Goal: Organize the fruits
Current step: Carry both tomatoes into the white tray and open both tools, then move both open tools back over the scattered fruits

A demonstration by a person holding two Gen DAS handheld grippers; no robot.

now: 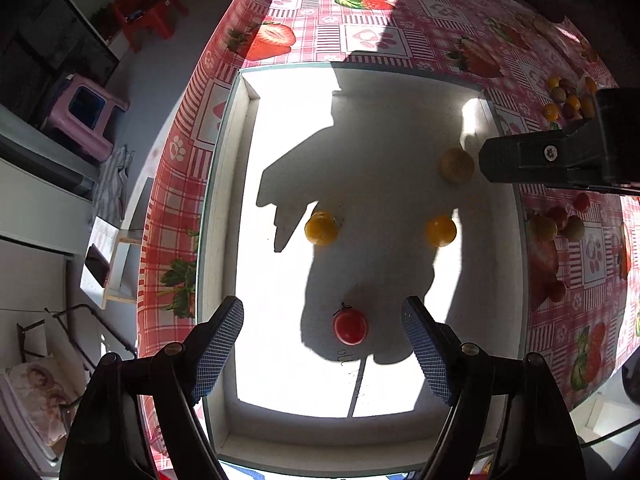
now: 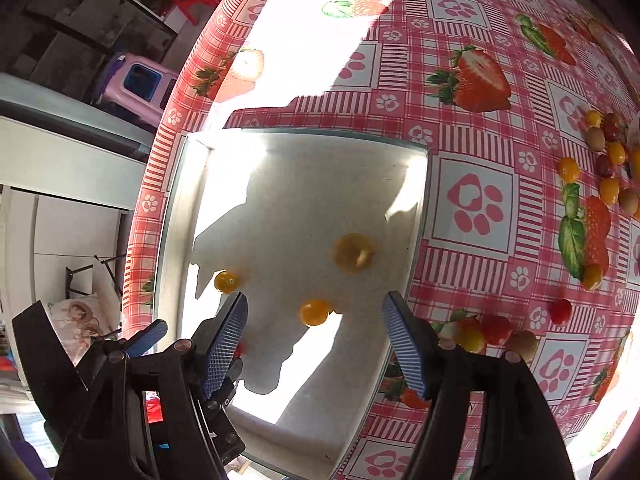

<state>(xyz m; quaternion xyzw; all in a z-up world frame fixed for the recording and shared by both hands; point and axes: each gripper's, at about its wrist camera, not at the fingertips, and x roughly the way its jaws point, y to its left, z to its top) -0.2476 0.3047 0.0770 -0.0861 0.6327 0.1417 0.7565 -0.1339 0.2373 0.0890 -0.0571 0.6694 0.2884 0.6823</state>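
A shallow white tray (image 1: 244, 128) lies on the surface, which is covered by a pink checked cloth (image 1: 320, 12) printed with strawberries and paw marks. The left gripper (image 1: 323, 354) hangs over the near end of the tray with its blue-padded fingers spread wide and nothing between them. A red cherry tomato (image 1: 350, 326) lies on the tray floor between them, touching neither pad. Farther in rest two yellow tomatoes, one to the left (image 1: 321, 228) and one to the right (image 1: 441, 231), well apart, and beyond the right one a pale tan fruit (image 1: 457, 165) near the tray's right wall.

The right gripper (image 2: 316, 346) hovers over the tray's right side, released and empty, its fingers wide apart. From its camera a yellow tomato (image 2: 314, 312) lies on the tray just ahead of the fingers.

More small fruits remain loose on the cloth to the right of the tray: a far cluster (image 2: 604, 152) of yellow, dark red and tan ones, and a nearer group (image 2: 496, 332) just beside the tray.
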